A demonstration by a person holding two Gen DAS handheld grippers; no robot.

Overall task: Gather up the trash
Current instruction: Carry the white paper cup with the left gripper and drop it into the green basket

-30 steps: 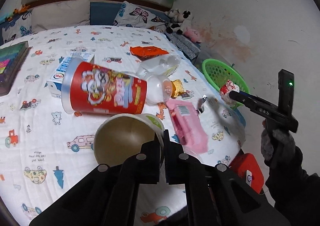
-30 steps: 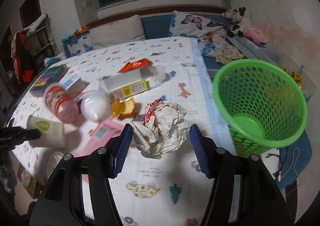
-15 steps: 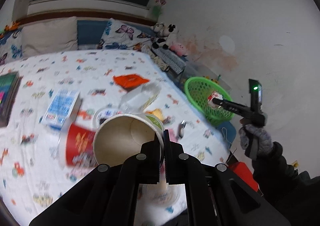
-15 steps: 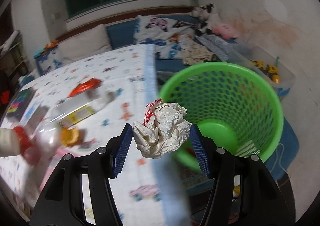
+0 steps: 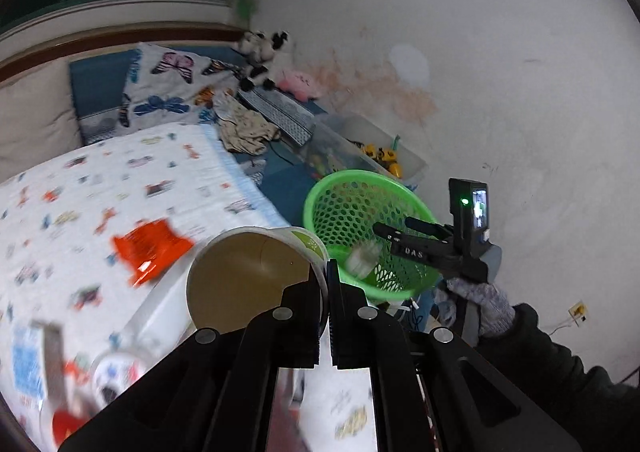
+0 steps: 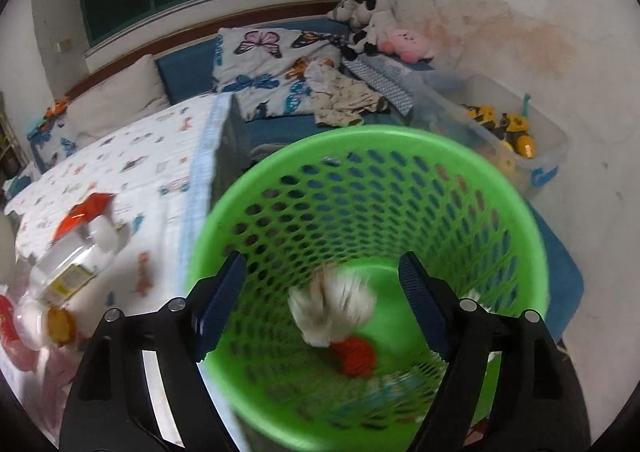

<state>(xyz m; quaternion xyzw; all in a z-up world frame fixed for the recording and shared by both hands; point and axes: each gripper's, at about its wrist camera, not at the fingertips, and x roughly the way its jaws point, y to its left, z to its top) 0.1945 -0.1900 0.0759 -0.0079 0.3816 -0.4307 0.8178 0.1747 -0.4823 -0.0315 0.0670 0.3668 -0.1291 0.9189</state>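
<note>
My left gripper [image 5: 325,284] is shut on the rim of a paper cup [image 5: 248,276], held above the bed's edge, left of the green basket [image 5: 320,208]. My right gripper [image 6: 322,292] is open over the green basket [image 6: 536,236]. The crumpled white and red paper ball [image 6: 332,308] is blurred, falling inside the basket; it also shows in the left wrist view [image 5: 362,260]. My right gripper [image 5: 390,230] shows in the left wrist view above the basket.
On the bed [image 5: 120,180] lie an orange wrapper [image 5: 148,248], a clear bottle [image 6: 76,260], a red cup [image 5: 68,420] and a blue carton [image 5: 28,364]. A clear toy bin [image 6: 500,132] stands by the wall behind the basket. Pillows and plush toys [image 6: 368,20] lie at the back.
My right gripper moved over the basket, opened and let go of the paper ball, which now drops inside. My left gripper lifted the cup and swung right towards the basket.
</note>
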